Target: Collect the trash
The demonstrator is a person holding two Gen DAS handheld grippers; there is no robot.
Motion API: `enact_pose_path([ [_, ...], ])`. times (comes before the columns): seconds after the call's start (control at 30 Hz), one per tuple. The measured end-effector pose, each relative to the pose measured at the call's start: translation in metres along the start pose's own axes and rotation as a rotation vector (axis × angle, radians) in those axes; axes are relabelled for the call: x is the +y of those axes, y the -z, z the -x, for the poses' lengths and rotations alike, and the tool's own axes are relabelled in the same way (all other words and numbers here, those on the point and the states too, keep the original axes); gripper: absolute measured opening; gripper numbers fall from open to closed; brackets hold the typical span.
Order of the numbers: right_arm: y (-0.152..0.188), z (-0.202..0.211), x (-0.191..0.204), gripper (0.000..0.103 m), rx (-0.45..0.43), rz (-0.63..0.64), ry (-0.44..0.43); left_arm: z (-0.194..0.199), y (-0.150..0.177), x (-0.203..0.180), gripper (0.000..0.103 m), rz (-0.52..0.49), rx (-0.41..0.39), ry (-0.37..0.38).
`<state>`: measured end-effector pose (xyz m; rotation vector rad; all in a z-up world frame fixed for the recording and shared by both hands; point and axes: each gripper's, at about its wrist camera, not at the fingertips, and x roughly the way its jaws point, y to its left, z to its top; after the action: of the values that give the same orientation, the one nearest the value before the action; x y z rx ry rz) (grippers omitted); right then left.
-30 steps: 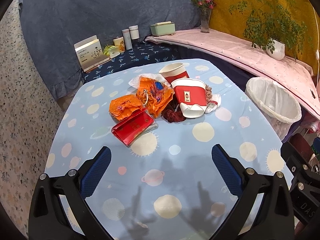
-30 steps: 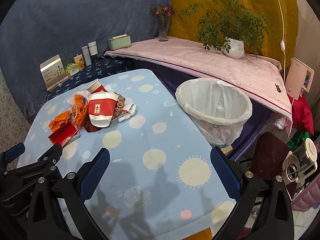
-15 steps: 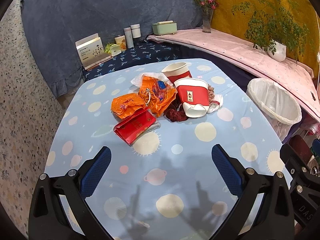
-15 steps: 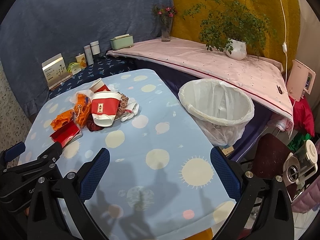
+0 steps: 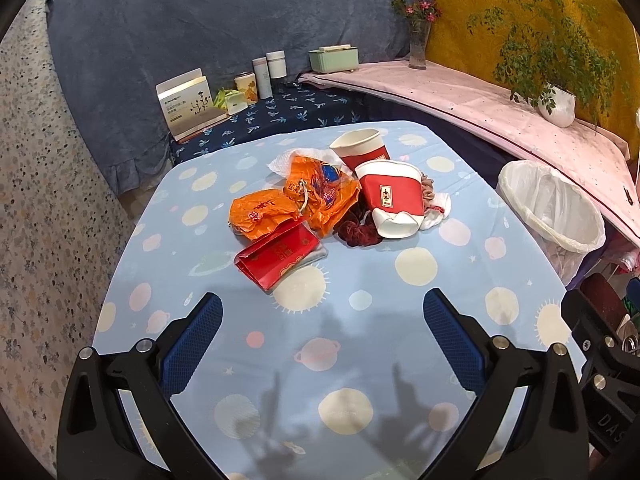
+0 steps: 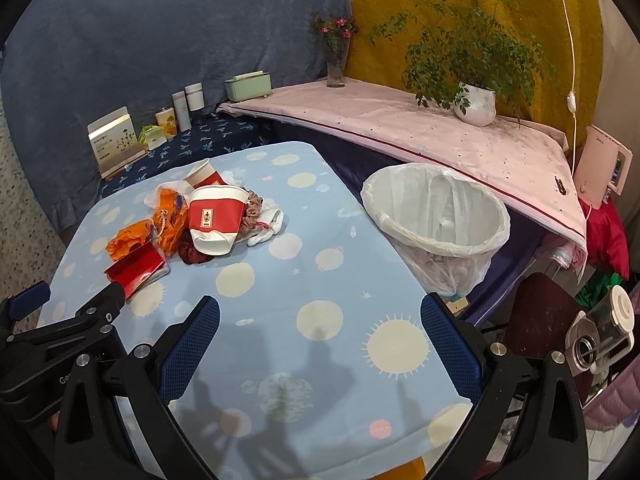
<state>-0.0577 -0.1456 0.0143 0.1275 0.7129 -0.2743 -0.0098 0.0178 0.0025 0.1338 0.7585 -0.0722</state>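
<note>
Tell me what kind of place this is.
Probably a lived-in home room, staged for filming: a table under a planet-print cloth, a potted plant and flower vase on a pink-draped ledge, fabric backdrops, and a lined bin beside the table.

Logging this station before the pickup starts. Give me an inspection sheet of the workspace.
Surface: blue polka-dot tablecloth, dry.
Job's things: red flat packet, orange crinkled wrappers, two red-and-white paper cups, dark red scrunchie, white crumpled tissue, heaped together; white-lined bin beside the table.
Clutter: nothing seen apart from the pile.
Grippers: left gripper and right gripper open, empty.
Cables: white cord on the yellow wall.
Surroundings: potted green plant, flower vase, shelf boxes.
</note>
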Motion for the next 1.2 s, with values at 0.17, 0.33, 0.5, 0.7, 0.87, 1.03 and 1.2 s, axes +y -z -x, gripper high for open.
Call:
enact_pose_path([
  [0.17, -0.0001, 0.0001, 0.0003, 0.096, 0.000, -0.001, 0.000, 0.0003, -0.0003, -0.0002, 0.096, -0.001, 0.000, -0.001],
  [0.33, -0.0003, 0.0000, 0.0003, 0.096, 0.000, -0.001, 0.000, 0.0003, -0.0001, -0.0004, 0.096, -0.001, 0.000, 0.001],
  [0.5, -0.0014, 0.0001, -0.0024, 0.096, 0.001, -0.012, 0.005, -0.0001, -0.0014, -0.0025, 0.096, -0.005, -0.001, 0.006],
  [0.7, -0.0015, 0.0000, -0.0039, 0.096, 0.004, -0.021, 0.005, -0.0010, -0.0025, -0.0028, 0.096, -0.005, 0.002, 0.011],
  [0.87, -0.0017, -0.0013, -0.0046, 0.096, 0.004, -0.018, 0.005, -0.0010, -0.0024, -0.0029, 0.096, -0.004, 0.002, 0.014],
  [1.03, -0.0009, -0.0029, -0.0040, 0.096, 0.006, -0.017, 0.006, -0.0011, -0.0020, -0.0033, 0.096, -0.001, 0.002, 0.014],
  [1.2, -0.0009, -0.0041, -0.0037, 0.096, 0.006, -0.018, 0.008, -0.0014, -0.0015, -0.0021, 0.096, -0.003, -0.005, 0.014],
])
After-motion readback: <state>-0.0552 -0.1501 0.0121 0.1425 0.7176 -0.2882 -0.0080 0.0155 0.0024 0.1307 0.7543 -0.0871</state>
